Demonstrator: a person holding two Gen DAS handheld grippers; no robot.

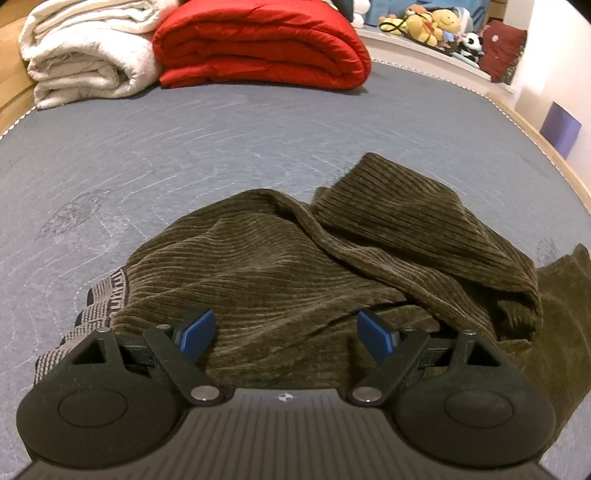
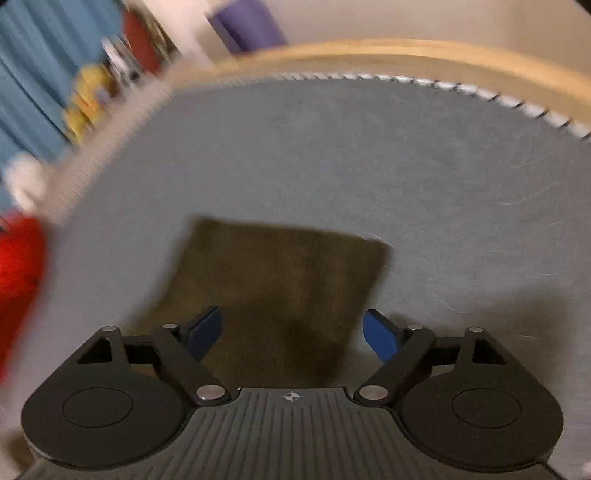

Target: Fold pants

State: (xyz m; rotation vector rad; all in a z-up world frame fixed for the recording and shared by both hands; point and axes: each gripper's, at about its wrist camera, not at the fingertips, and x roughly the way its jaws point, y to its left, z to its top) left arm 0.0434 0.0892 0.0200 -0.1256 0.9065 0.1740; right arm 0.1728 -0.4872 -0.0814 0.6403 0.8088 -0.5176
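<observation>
in my left view, at 11 o'clock, a white blanket (image 1: 81, 55) sits folded at the far end of the grey bed (image 1: 184, 155). just beside it, at 12 o'clock, is a fat red blanket (image 1: 266, 44). at 1 o'clock some soft toys (image 1: 432, 22) sit on a ledge past the bed. the brown pants (image 1: 295, 266) lie in a messy heap on the bed, from the middle out to 4 o'clock, with a stripy band (image 1: 99, 306) showing at 8 o'clock. my left gripper (image 1: 288, 332) is wide open just over the heap, and it holds nothing.

my right view is blurry. at 9 o'clock i see a red blur, maybe that same red blanket (image 2: 18, 280). one flat brown pant leg (image 2: 280, 288) lies in the middle on the grey bed (image 2: 369, 155). my right gripper (image 2: 291, 334) is wide open too, one blue finger (image 2: 205, 332) over the leg, the other finger (image 2: 380, 334) by its edge at 3 o'clock. it holds nothing.
</observation>
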